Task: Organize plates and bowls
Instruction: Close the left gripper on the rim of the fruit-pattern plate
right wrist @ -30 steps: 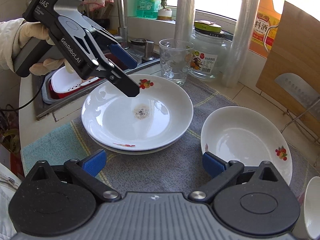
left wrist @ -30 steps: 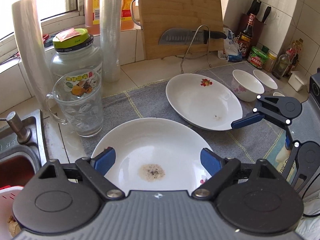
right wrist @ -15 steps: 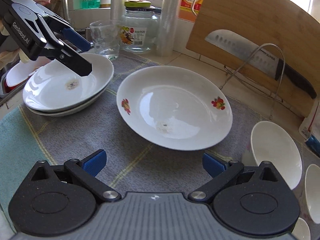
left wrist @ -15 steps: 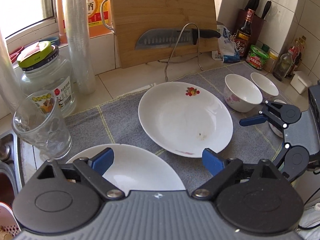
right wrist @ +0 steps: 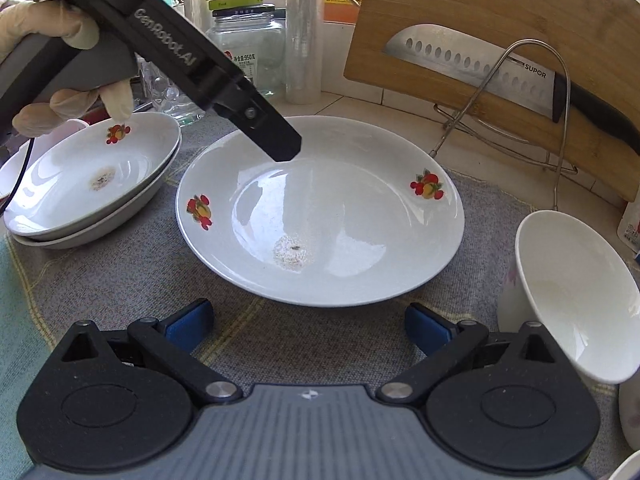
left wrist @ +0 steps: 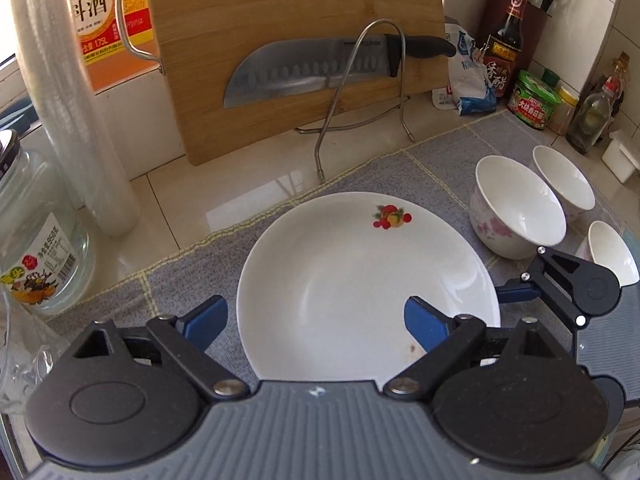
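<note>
We move our left tongs (left wrist: 316,316), wide and empty, from the plate stack (right wrist: 92,184) to the single plate (right wrist: 320,212); right tongs (right wrist: 306,326) wait wide beside it.

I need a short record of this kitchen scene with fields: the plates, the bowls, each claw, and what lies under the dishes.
single plate: white plate with fruit prints, alone on the mat, between both claws
stacked plates: two plates stacked beside it
bowls: three white bowls grouped on the mat's far side from the stack
left claw: left claw open, over the single plate, holding nothing
right claw: right claw open, at the plate's near rim, holding nothing
surface: grey mat
</note>
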